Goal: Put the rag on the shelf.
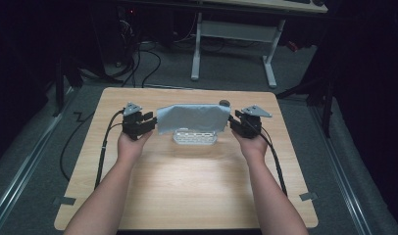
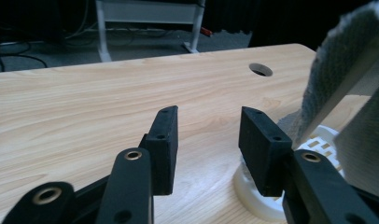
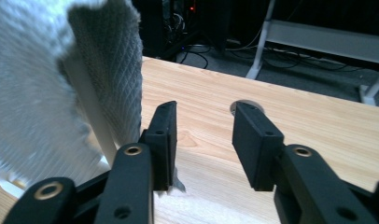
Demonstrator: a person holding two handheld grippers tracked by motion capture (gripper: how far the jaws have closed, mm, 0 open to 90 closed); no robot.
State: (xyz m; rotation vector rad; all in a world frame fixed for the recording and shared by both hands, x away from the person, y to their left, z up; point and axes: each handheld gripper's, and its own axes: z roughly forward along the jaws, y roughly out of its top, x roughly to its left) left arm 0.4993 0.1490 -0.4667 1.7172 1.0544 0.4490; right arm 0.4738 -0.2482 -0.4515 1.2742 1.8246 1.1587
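Observation:
A grey towel point(image 1: 192, 117) hangs draped over a white rack point(image 1: 194, 138) at the middle of the wooden table point(image 1: 187, 191). My left gripper point(image 1: 150, 122) stands at the towel's left end, open, with nothing between its fingers. In the left gripper view the open jaws of the left gripper point(image 2: 208, 135) frame bare wood, with the towel point(image 2: 346, 70) and the rack's base point(image 2: 271, 205) just to their right. My right gripper point(image 1: 234, 122) stands at the towel's right end, open and empty. In the right gripper view the towel point(image 3: 33, 93) and a white rack post point(image 3: 92, 107) lie left of the right gripper point(image 3: 204, 140).
A round cable hole point(image 1: 224, 103) sits in the table behind the towel's right end. A white desk frame point(image 1: 234, 44) and floor cables point(image 1: 143, 63) lie beyond the table's far edge. Each gripper's cable point(image 1: 105, 147) trails back along the table's sides.

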